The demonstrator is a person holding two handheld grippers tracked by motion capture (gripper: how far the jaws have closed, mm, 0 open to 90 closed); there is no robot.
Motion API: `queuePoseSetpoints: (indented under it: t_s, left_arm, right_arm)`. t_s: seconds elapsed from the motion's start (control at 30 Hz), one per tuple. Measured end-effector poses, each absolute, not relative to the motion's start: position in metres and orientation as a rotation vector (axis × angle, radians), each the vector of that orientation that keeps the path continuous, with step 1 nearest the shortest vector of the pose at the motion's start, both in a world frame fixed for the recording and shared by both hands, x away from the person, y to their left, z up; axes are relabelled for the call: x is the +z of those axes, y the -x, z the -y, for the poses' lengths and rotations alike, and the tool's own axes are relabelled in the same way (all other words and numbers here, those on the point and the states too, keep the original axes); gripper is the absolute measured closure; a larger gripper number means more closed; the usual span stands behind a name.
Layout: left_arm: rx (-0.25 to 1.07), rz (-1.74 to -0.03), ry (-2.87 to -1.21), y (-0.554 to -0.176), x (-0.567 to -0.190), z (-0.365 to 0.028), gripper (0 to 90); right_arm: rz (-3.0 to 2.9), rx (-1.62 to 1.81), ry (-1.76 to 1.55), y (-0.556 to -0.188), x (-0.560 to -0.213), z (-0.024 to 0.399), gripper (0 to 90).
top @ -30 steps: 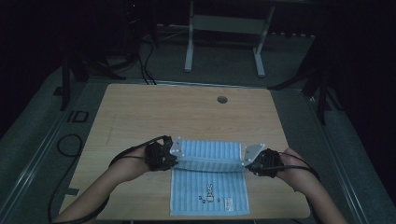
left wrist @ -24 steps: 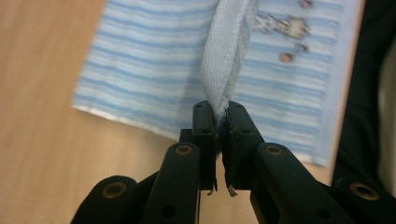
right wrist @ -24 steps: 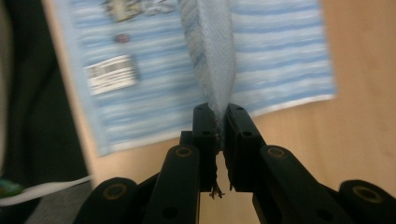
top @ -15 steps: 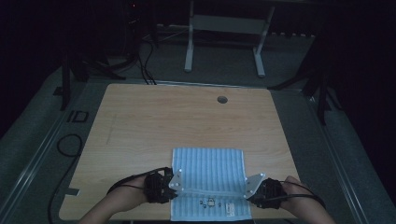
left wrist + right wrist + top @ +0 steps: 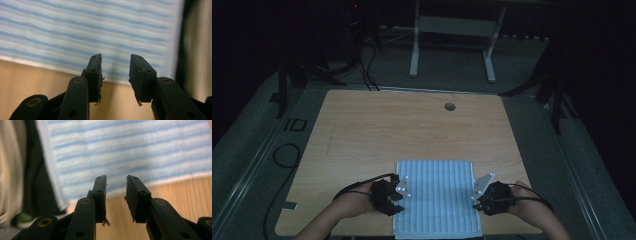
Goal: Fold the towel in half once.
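A blue-and-white striped towel [image 5: 435,197] is seen lying folded at the near edge of the wooden table [image 5: 412,130], with its nearest edge hanging slightly past the table's front edge. The left gripper [image 5: 398,197] is positioned at the towel's left edge and the right gripper [image 5: 476,196] at its right edge.

In the left gripper view, the jaws have just been opening; a clear gap is shown between them and nothing is held, the towel [image 5: 87,32] lying beyond the tips. In the right gripper view, the same is observed: the jaws have just been opening, are parted, and no cloth is pinched; the towel [image 5: 130,152] lies ahead of them.

The fold is judged to be laid down and released. Any further fold, smoothing or squaring of the edges is judged to remain.

Ample bare tabletop is available beyond and to both sides of the towel; a cable hole [image 5: 450,106] is set near the far edge, well apart. Little room is left toward the person, since the towel already meets the front edge. Dark floor and a stand base [image 5: 452,45] lie behind the table.
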State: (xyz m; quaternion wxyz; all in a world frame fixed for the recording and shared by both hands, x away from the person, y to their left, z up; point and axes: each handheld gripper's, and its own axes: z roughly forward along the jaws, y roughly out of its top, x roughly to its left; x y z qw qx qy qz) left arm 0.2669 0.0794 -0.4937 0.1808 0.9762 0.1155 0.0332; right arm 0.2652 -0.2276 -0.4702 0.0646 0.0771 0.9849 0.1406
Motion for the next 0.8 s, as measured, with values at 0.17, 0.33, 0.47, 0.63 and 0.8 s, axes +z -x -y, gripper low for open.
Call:
queuePoseSetpoints:
  t_s: [0.17,0.33,0.47,0.63,0.8]
  left_arm:
    - [0.107,-0.354,-2.813,-0.288,-0.506,-0.070,62.5]
    - [0.080,-0.389,-2.835,-0.309,-0.513,-0.067,60.8]
    - [0.055,-0.396,-2.836,-0.314,-0.518,-0.065,61.0]
    - [0.034,-0.401,-2.819,-0.323,-0.519,-0.063,61.2]
    - [0.052,-0.434,-2.826,-0.334,-0.519,-0.066,61.1]
  right_arm:
    - [-2.986,0.397,-0.230,-0.291,-0.490,0.215,69.6]
    - [-2.999,0.357,-0.225,-0.313,-0.500,0.208,69.4]
    - [-3.021,0.320,-0.228,-0.321,-0.508,0.205,69.3]
    - [-3.058,0.332,-0.251,-0.331,-0.516,0.207,68.4]
    - [-3.072,0.362,-0.293,-0.345,-0.516,0.209,68.1]
